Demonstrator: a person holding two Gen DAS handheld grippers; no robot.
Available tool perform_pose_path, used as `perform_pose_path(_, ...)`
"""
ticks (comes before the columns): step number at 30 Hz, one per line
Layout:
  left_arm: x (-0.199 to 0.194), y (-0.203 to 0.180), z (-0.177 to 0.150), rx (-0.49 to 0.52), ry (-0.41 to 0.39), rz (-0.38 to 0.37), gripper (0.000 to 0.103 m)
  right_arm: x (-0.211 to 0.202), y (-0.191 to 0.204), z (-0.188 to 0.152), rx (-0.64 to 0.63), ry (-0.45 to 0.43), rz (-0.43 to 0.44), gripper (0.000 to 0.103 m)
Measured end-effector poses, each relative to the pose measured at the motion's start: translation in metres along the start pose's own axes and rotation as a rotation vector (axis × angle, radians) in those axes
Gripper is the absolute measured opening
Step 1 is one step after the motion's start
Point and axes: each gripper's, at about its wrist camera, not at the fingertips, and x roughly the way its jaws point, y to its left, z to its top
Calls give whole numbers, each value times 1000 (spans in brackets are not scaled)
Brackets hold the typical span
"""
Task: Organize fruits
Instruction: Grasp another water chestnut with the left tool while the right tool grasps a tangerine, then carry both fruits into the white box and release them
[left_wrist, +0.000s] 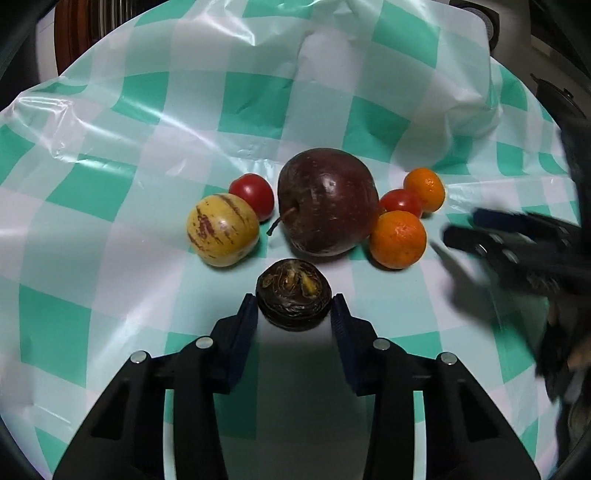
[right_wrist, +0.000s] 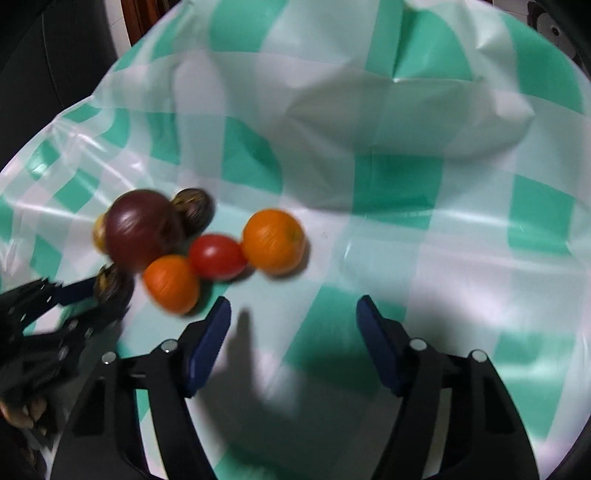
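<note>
Left tongs (left_wrist: 295, 306): narrow, pads closed on either side of dark fruit (left_wrist: 291, 291), a wrinkled round at the near edge of the pile. Whether it has left the cloth (left_wrist: 110, 258) cannot be told.

Right tongs (right_wrist: 291, 306): wide, nothing between the pads, hanging over bare cloth just beside the near orange (right_wrist: 171, 282).

Pile, all loose on the cloth:
- apple (left_wrist: 327, 203), dark red, on its side at the centre
- striped fruit (left_wrist: 221, 230), yellow, to its left
- left tomato (left_wrist: 253, 194), behind the striped fruit
- right tomato (left_wrist: 400, 202), between the near orange and the far orange (left_wrist: 424, 188)
- second dark fruit (right_wrist: 194, 210), behind the apple

Handling note: the skin looks soft, so a light squeeze should do. Lift straight up, clear of the apple's stem side, so the pile is not nudged. The right tongs would need to straddle the near orange before closing, as round fruit is likely to roll off one pad.

Containers: none in view. No bowl, tray or basket shows in either view, so where the fruit should go cannot be told.
</note>
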Motion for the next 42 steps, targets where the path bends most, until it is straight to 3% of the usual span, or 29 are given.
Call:
perform_pose_path(4,1,4,1,-34,-8,-41,39,24,8,19,-86,41,-40,66)
perform_pose_path(10,-8,12,0,-51,-12,-81,39,42,16,40,-211,38,24,63)
perform_pose_path(13,-7,11,1,-55,-13,-88,39,47,22,46,-240,37,63,41)
perform_pose_path(15,-8,12,1,-58,-13,-90,39,46,27,45,-235,40,40,41)
perform_pose_path(20,-3,15,1,-79,-17,-112,38,20,37,14,-163,-4,25,41)
perform_pose_path(25,-19,32,-8,-123,-20,-167,38,-27,59,-38,-75,-41,37,41)
perform_pose_path(29,-58,41,-45,-167,-18,-156,38,-64,81,-82,-62,-60,58,41)
perform_pose_path(34,-131,36,-109,-119,-87,-62,38,-124,104,-147,-45,-78,108,41)
perform_pose_path(42,-266,69,-223,-112,-187,37,38,-179,211,-223,-154,-80,246,41)
